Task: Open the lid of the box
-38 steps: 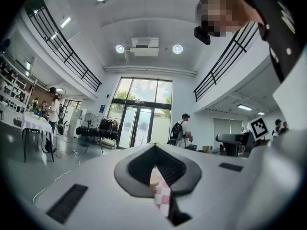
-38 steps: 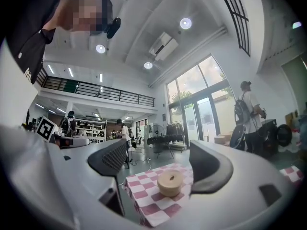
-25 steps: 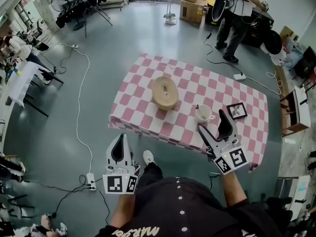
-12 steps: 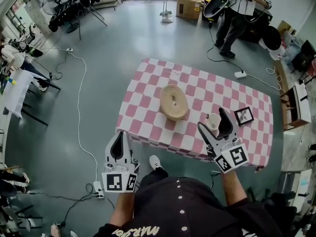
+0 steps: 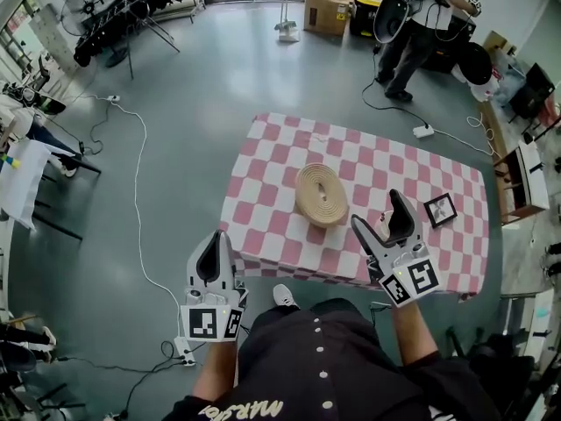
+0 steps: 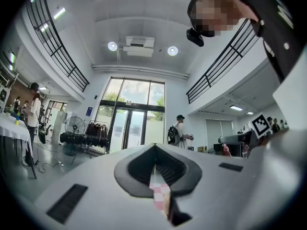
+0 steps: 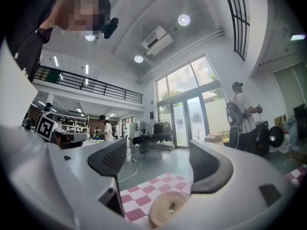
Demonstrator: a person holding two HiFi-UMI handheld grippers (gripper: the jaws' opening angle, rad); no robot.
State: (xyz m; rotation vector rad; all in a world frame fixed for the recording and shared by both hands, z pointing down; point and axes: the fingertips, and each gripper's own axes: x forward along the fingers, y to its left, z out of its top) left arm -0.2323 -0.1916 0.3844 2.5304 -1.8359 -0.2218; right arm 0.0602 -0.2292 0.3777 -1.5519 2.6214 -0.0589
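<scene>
An oval woven box with its lid on sits in the middle of the pink-and-white checked table. My right gripper is open, held over the table's near right part, to the right of the box and apart from it. In the right gripper view the box lies low between the open jaws of the gripper, some way ahead. My left gripper is shut and empty, off the table's near left corner over the floor. In its own view the left gripper shows only a slit with checked cloth behind.
A small black picture frame lies on the table's right side; a white mug is mostly hidden by the right gripper. A person stands at the back right near cardboard boxes. Cables run across the floor. A shelf unit stands at the right.
The table and box have drawn nearer and shifted right in the head view. Both grippers keep the same pose; the right one now covers the mug.
</scene>
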